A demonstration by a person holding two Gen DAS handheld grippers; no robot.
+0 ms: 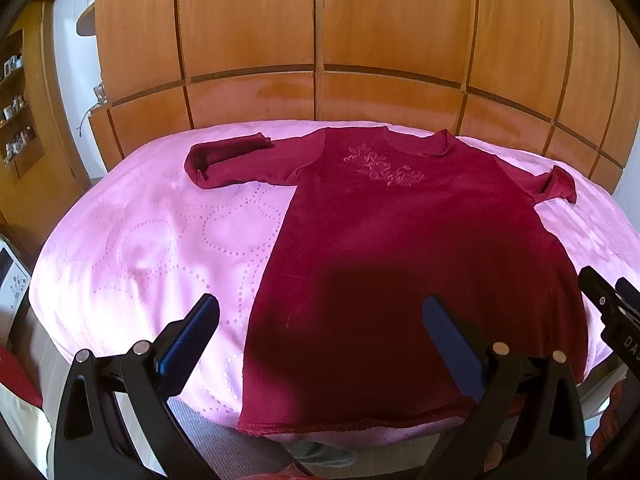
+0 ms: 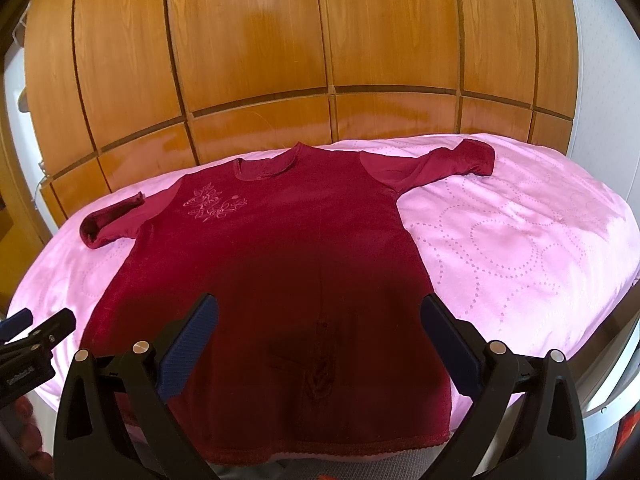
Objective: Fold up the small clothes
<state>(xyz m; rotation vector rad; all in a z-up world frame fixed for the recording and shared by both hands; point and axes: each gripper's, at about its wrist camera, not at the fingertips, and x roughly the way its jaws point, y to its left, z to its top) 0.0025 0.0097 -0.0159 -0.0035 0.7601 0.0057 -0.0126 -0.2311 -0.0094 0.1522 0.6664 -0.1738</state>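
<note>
A dark red long-sleeved top lies flat, front up, on a pink cover, neck toward the far side and hem at the near edge. A pale flower print marks its chest. Both sleeves are bent back on themselves. My left gripper hovers open above the hem's left half, holding nothing. Over the lower middle of the top, my right gripper is open and empty too. Each gripper shows at the edge of the other's view, the right gripper and the left gripper.
A wall of wooden wardrobe doors stands right behind the pink surface. Shelves with small items are at the far left. The pink cover has bare stretches on both sides of the top.
</note>
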